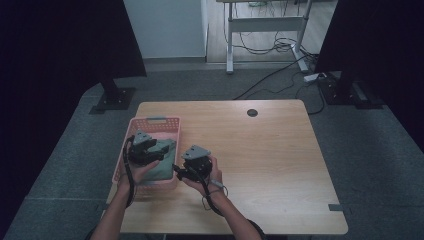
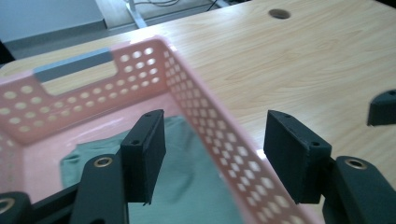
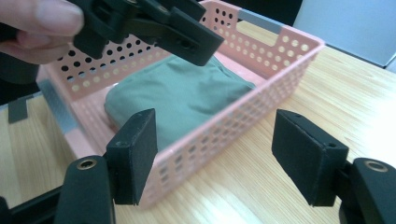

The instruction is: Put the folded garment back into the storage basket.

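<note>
Both tongs stood released, jaws spread wide and empty: the left tongs (image 2: pixel 215 158) straddled the near wall of the pink perforated basket (image 1: pixel 167 121), the right tongs (image 3: pixel 224 158) hung just outside it over the wooden counter (image 1: pixel 270 165). Inside the basket lay a folded grey-green cloth (image 3: pixel 182 93), matte, rounded at its edges. It looked soft, light and limp, likely to sag and unfold when lifted; pinching a thick folded edge seemed the surest hold

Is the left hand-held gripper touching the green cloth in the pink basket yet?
Apart. The right gripper view shows the left hand-held gripper hovering open above the green cloth, with a gap between them.
</note>
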Tool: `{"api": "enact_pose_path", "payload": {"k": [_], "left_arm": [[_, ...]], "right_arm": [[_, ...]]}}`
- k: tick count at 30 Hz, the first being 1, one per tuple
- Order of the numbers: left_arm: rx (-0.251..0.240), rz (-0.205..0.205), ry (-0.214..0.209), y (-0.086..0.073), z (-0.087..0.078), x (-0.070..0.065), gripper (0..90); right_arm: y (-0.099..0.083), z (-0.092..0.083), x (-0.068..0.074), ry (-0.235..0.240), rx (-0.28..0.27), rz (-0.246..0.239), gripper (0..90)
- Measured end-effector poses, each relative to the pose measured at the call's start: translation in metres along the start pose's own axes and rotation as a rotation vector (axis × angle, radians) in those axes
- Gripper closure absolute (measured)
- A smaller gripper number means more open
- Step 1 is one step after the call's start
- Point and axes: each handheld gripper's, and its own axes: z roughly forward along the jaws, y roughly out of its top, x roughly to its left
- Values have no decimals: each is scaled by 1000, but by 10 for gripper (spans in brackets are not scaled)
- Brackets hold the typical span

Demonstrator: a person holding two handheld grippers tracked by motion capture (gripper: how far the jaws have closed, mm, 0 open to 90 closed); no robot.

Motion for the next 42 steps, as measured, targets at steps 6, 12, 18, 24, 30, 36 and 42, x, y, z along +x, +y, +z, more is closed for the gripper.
{"api": "enact_pose_path", "payload": {"k": [6, 12, 18, 24, 30, 36, 42], "left_arm": [[-33, 60, -18, -4, -12, -36, 384], [-58, 100, -71, -13, -19, -71, 390], [-54, 146, -121, -28, -23, -102, 393], [-29, 169, -178, -50, -20, -126, 392], [6, 205, -223, -71, -8, -146, 385], [36, 199, -245, -79, 2, -148, 383], [32, 193, -251, -81, 4, -148, 363]], "right_arm": [[-16, -29, -8, 7, -7, -19, 313], [-37, -63, -18, -1, 3, -49, 312], [-63, -100, -29, -1, 7, -41, 310], [-95, -130, -38, -23, 19, -10, 308], [-125, -149, -43, -38, 41, 17, 321], [-144, -155, -44, -65, 59, 22, 315], [-149, -153, -47, -69, 61, 40, 293]]}}
